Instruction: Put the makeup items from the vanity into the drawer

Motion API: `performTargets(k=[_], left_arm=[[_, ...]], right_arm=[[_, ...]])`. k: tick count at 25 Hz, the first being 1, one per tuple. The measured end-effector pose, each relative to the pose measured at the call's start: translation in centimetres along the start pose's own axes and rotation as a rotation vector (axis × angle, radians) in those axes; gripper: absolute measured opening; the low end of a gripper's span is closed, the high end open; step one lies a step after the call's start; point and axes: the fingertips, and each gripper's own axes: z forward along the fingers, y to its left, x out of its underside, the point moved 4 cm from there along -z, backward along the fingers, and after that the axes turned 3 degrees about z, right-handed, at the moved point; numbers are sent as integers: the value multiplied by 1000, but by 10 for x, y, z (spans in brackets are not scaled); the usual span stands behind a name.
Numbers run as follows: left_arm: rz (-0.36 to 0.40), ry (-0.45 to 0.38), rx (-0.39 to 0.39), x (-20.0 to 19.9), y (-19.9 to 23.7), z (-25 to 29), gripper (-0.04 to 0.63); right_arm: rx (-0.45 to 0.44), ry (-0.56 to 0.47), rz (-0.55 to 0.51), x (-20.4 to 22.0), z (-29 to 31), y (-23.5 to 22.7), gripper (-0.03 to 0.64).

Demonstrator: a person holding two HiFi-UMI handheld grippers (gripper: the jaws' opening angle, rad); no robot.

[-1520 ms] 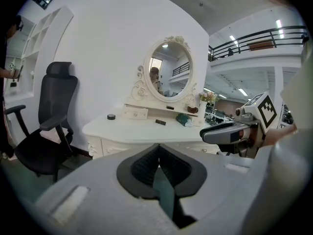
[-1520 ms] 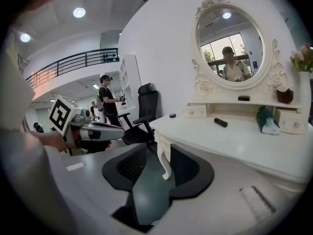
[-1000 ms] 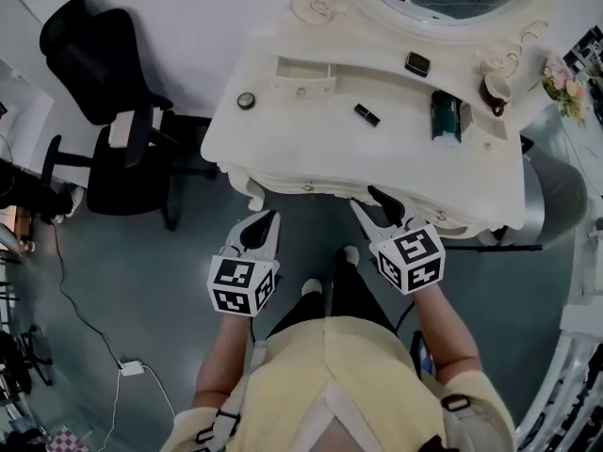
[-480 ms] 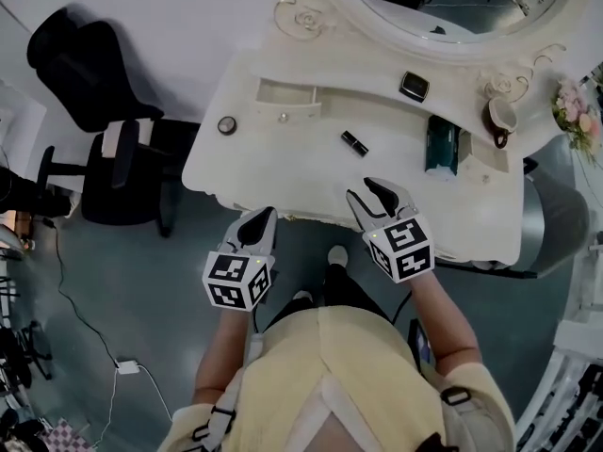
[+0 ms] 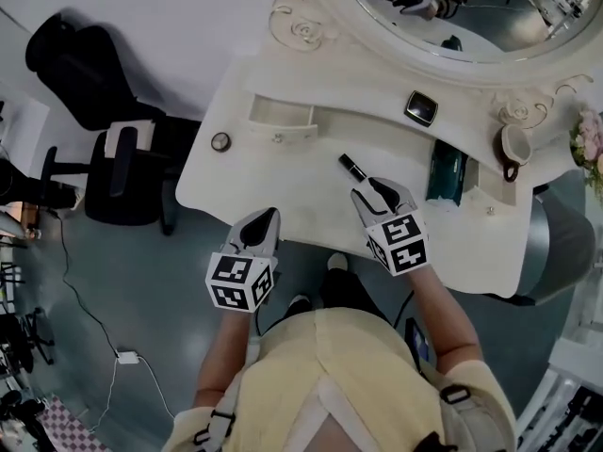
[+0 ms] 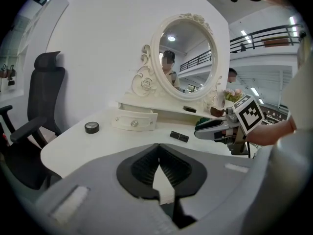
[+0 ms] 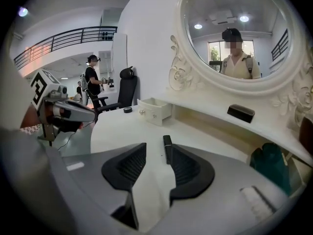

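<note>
the white vanity (image 5: 283, 191) fills the upper middle of the head view, its small drawer (image 5: 281, 119) open at upper left. both grippers have moved in from below the front edge. the right gripper (image 5: 374, 192), jaws spread and empty, now points at the black lipstick (image 5: 353, 168) lying just beyond its tips. the left gripper (image 5: 263, 219), jaws pressed together, reaches only the edge. a first pickup looks close.

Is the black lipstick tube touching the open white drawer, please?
Apart: head view shows bare tabletop between the black lipstick tube and the open white drawer.
</note>
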Motion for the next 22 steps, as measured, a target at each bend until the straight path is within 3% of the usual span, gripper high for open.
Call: performTargets(k=[22], left_arm=[[-37,64,-85,-1,8,32,3]], right_arm=[[-81,182,-50,18,60,-22,132]])
